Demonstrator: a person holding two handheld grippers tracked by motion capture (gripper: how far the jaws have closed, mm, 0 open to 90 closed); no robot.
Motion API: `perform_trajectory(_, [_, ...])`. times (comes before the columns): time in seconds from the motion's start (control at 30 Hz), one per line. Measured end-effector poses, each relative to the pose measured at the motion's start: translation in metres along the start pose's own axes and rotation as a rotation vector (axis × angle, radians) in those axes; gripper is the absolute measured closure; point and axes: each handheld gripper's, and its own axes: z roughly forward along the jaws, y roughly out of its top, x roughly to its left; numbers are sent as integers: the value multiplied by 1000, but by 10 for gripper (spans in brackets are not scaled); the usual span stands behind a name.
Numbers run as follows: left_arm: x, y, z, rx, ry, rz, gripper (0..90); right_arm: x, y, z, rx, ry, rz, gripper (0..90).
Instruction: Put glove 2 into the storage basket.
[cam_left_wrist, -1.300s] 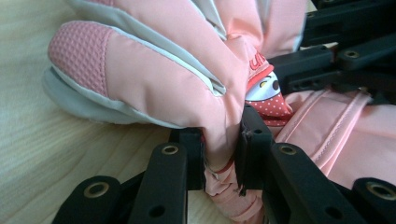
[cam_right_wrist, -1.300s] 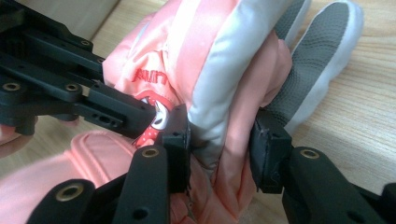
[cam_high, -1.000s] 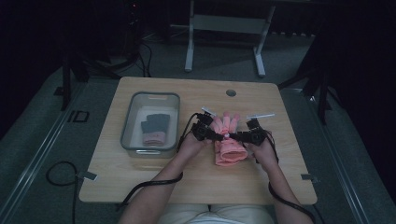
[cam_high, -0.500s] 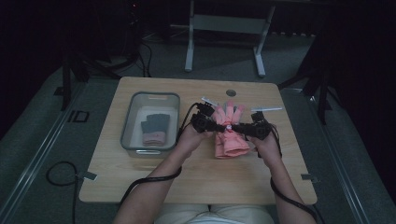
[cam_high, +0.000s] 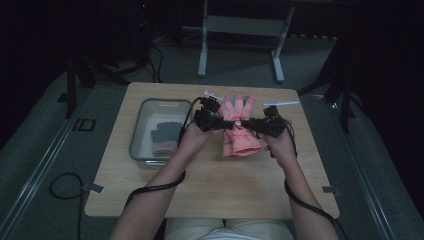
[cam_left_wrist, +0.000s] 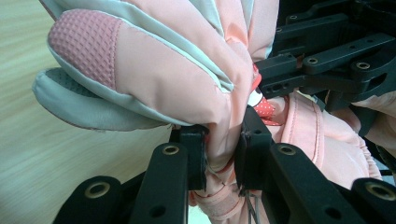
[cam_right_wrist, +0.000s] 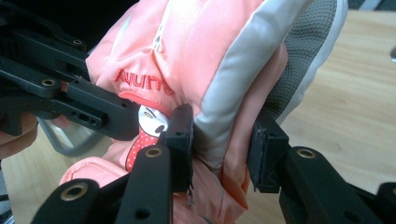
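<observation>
A pink padded glove (cam_high: 241, 132) with pale grey trim hangs above the middle of the wooden table (cam_high: 210, 195), held between both grippers. My left gripper (cam_high: 226, 125) is shut on the glove's left side; in the left gripper view its jaws pinch the pink fabric (cam_left_wrist: 187, 74) tightly. My right gripper (cam_high: 251, 126) is shut on the right side; in the right gripper view the glove's grey-edged seam (cam_right_wrist: 224, 79) sits squeezed between its pads. The glove's fingers point away from me and the cuff hangs down toward me.
A clear plastic bin (cam_high: 140, 145) stands on the table's left part with a grey and pink glove (cam_high: 165, 137) lying inside. A metal stand (cam_high: 240, 30) is on the floor beyond the table. Cables trail from both grippers off the near edge.
Both grippers have risen together with the pink glove held between them, lifting it off the tabletop. The grips look unchanged.
</observation>
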Motion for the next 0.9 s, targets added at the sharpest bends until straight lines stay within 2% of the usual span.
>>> perform_trajectory(0.5, [21, -3, -64, -77, 82, -35, 759, 44, 50, 31, 15, 47, -99, 654])
perform_trajectory(0.9, [42, -16, -102, -111, 136, -78, 759, 76, 76, 65, 54, 86, -164, 654])
